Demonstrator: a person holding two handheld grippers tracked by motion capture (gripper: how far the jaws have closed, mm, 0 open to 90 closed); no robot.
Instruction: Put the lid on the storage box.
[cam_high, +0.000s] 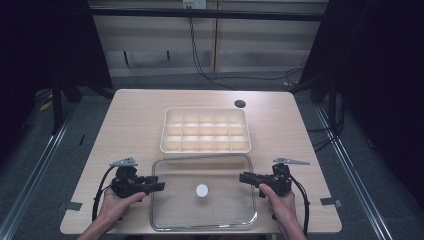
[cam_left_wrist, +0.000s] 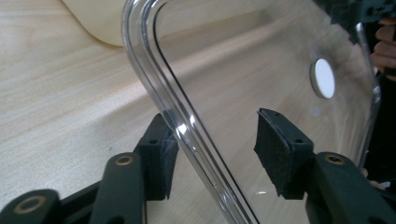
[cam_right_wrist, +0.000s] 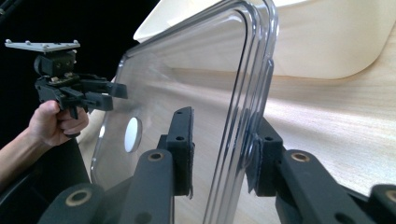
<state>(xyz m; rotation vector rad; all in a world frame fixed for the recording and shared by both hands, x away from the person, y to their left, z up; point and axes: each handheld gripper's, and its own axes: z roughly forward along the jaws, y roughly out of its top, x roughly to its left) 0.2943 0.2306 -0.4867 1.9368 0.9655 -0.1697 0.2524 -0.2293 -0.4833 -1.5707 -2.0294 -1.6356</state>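
A clear plastic lid (cam_high: 220, 210) with a white round disc (cam_high: 202, 190) at its middle lies near the table's front edge. My left gripper (cam_high: 161, 186) is at its left rim. In the left gripper view the rim (cam_left_wrist: 187, 130) runs between the jaws of this gripper (cam_left_wrist: 217, 149). One pad (cam_left_wrist: 161, 154) sits right beside the rim and the other pad (cam_left_wrist: 278, 154) stands well off it. My right gripper (cam_high: 242, 176) straddles the right rim (cam_right_wrist: 240, 140). One pad (cam_right_wrist: 261, 158) is against the rim, and a gap separates the other pad (cam_right_wrist: 184, 144) from it.
A cream tray (cam_high: 205, 148) with several empty compartments stands just behind the lid, mid-table. A dark round hole (cam_high: 240, 104) is in the tabletop behind the tray. Bare wood lies to both sides. Cables trail from both grippers toward the front edge.
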